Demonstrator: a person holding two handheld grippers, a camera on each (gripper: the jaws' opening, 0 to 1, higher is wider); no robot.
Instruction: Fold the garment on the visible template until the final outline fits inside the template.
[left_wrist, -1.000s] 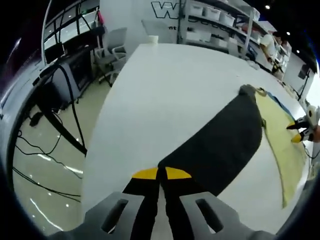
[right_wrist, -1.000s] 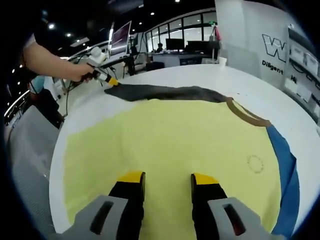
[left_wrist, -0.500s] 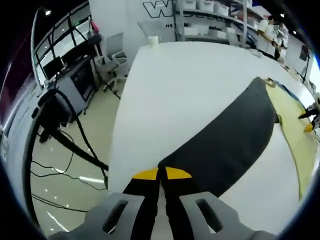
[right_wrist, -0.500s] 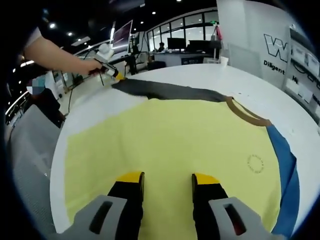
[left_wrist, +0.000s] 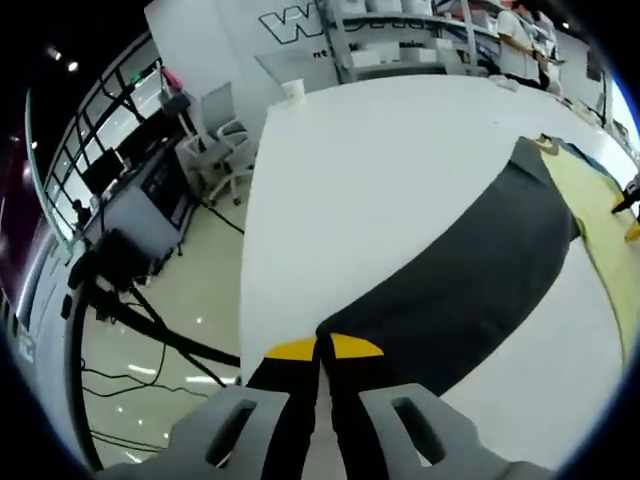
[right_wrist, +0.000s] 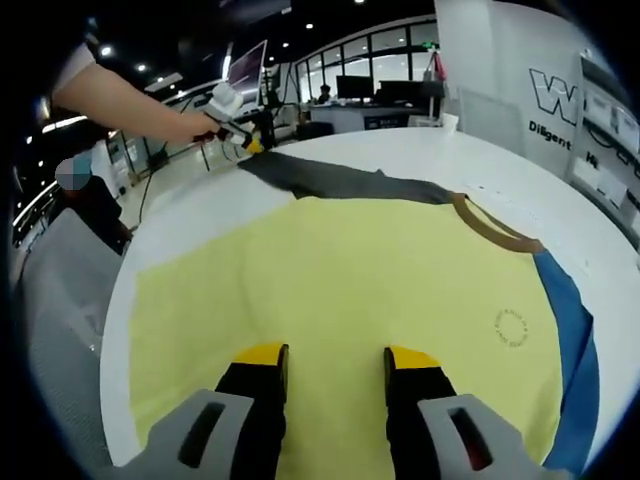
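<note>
One garment (right_wrist: 350, 290) lay across the white table (left_wrist: 400, 160), its yellow body centre frame in the right gripper view. The left gripper (left_wrist: 322, 350) was clenched on the dark sleeve (left_wrist: 470, 280) at lower centre, bare tabletop above. The right gripper (right_wrist: 325, 358) stood released over the yellow cloth.

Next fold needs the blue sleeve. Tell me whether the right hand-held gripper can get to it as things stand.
Probably yes. The right hand-held gripper is open over the yellow shirt, and nothing lies between it and the blue sleeve at the shirt's edge.
</note>
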